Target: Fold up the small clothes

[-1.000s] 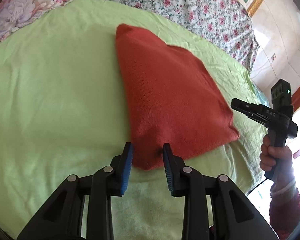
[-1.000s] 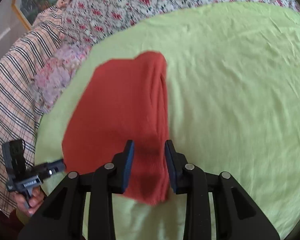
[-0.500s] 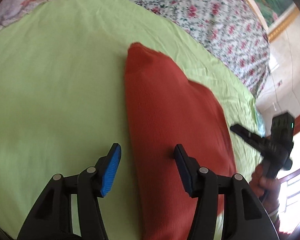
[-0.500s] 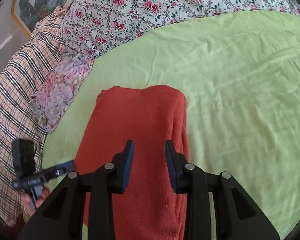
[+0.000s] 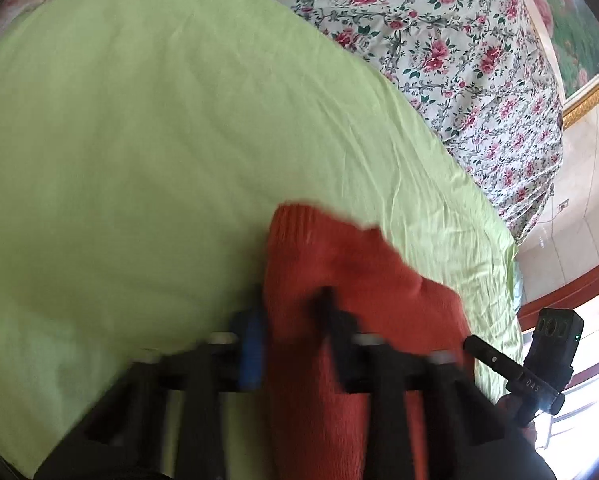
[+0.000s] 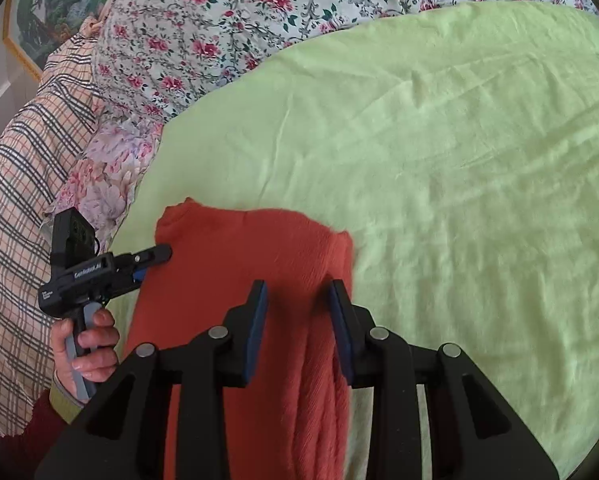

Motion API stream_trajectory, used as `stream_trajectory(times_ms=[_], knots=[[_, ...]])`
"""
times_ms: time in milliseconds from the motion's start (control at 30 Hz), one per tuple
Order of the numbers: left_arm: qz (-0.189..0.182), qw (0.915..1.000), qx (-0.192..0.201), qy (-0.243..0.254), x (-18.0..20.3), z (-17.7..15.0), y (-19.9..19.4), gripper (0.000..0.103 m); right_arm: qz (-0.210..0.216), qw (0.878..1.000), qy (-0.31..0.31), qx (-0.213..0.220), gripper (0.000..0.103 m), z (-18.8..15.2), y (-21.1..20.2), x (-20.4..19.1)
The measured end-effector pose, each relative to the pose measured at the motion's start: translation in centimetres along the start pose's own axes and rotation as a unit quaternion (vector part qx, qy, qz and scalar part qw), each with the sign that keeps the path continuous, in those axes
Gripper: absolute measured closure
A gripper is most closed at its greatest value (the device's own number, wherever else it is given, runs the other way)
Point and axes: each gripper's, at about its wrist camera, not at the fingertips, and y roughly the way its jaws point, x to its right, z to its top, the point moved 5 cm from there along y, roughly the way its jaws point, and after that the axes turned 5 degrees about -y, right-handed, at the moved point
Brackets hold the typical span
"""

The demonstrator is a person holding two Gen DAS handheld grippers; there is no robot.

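A red knit garment (image 5: pixel 339 264) (image 6: pixel 239 248) lies folded lengthwise on a light green sheet (image 5: pixel 139 140) (image 6: pixel 459 160). My left gripper (image 5: pixel 289 320) is blurred with motion. Its jaws are closing on the garment's left edge near the far end, with cloth filling the gap between them. In the right wrist view the left gripper (image 6: pixel 161 254) looks pinched together at that edge. My right gripper (image 6: pixel 299 304) hovers over the thick folded right edge, its pads apart and the fold lying loose between them. Its tip (image 5: pixel 475 346) shows at the garment's right side.
Floral bedding (image 5: pixel 439 40) (image 6: pixel 219 20) borders the sheet at the back. A plaid cloth (image 6: pixel 19 160) and a pink flowered pillow (image 6: pixel 99 176) lie on the left. A hand (image 6: pixel 87 340) holds the left gripper's handle. A framed painting (image 5: pixel 587 92) hangs behind.
Both grippers slid along the garment from its near end toward its far end. The left jaws spread wide, then narrowed around the left edge. The right jaws kept their width.
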Motion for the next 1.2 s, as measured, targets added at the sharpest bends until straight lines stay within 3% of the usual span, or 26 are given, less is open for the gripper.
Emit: stream_trajectory(times_ms=[267, 300, 333, 467, 600, 667, 833, 1033, 1200], knots=[[0.032, 0.998, 0.036, 0.041, 1.4, 1.7, 0.2, 0.096, -0.013, 1.0, -0.012, -0.006, 0.07, 0.4, 1.2, 0.2], [0.035, 0.9977, 0.038, 0.045, 1.4, 1.6, 0.3, 0.097, -0.009, 1.0, -0.011, -0.008, 0.083, 0.3, 1.4, 0.3], [0.041, 0.997, 0.042, 0.049, 1.5, 1.6, 0.3, 0.097, -0.006, 1.0, -0.01, -0.003, 0.088, 0.3, 1.3, 0.3], [0.063, 0.9951, 0.048, 0.059, 1.3, 1.6, 0.7, 0.097, -0.025, 1.0, -0.015, 0.011, 0.093, 0.4, 0.9, 0.4], [0.116, 0.9876, 0.059, 0.088, 1.2, 1.8, 1.5, 0.096, -0.044, 0.999, -0.01, -0.001, 0.088, 0.0, 2.1, 1.3], [0.116, 0.9869, 0.064, 0.092, 1.3, 1.9, 0.8, 0.096, -0.058, 0.998, 0.004, 0.007, 0.073, 0.1, 1.2, 1.8], [0.127, 0.9833, 0.097, 0.087, 1.3, 1.5, -3.3, 0.096, -0.048, 0.998, 0.013, 0.043, 0.071, -1.1, -3.0, 0.7], [0.105, 0.9862, 0.098, 0.082, 1.8, -3.1, -7.9, 0.094, -0.022, 0.998, 0.005, 0.05, 0.071, -4.8, -6.6, -2.2], [0.089, 0.9883, 0.086, 0.089, 2.8, -10.2, -10.5, 0.085, -0.016, 0.999, -0.003, 0.041, 0.071, -7.7, -7.7, -4.2]])
